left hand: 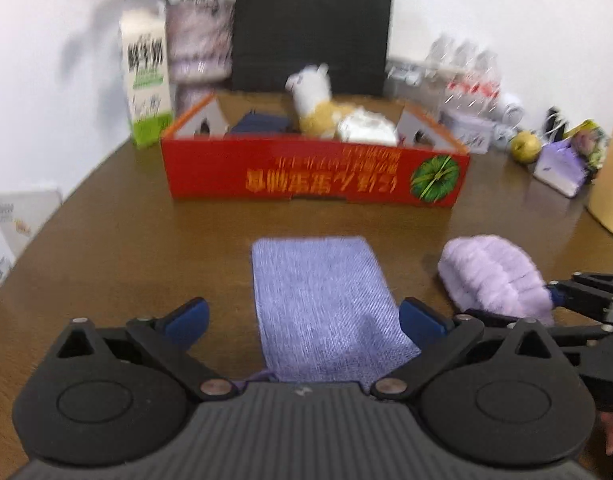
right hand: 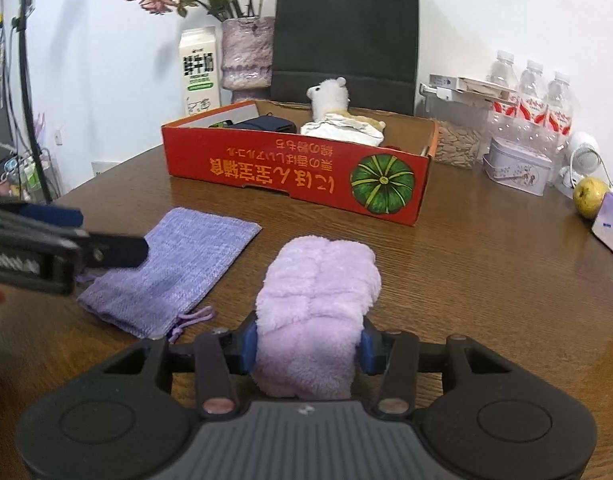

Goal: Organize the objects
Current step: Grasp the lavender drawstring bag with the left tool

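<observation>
A purple woven drawstring pouch [left hand: 322, 300] lies flat on the brown table; it also shows in the right wrist view [right hand: 174, 268]. My left gripper [left hand: 304, 320] is open, its blue pads either side of the pouch's near end. A fluffy lilac plush item [right hand: 318, 300] lies to the right; it also shows in the left wrist view [left hand: 494, 276]. My right gripper [right hand: 308, 346] is shut on its near end. A red cardboard box [right hand: 290, 176] stands behind, holding a white alpaca toy [right hand: 328, 98], a navy item [right hand: 266, 125] and a white cloth [right hand: 342, 128].
Behind the box stand a milk carton [right hand: 199, 72], a vase of dried flowers [right hand: 246, 52] and a black paper bag [right hand: 346, 36]. At the right are water bottles [right hand: 534, 96], a lilac tin [right hand: 516, 168] and a yellow-green fruit [right hand: 590, 196]. The table edge curves at left.
</observation>
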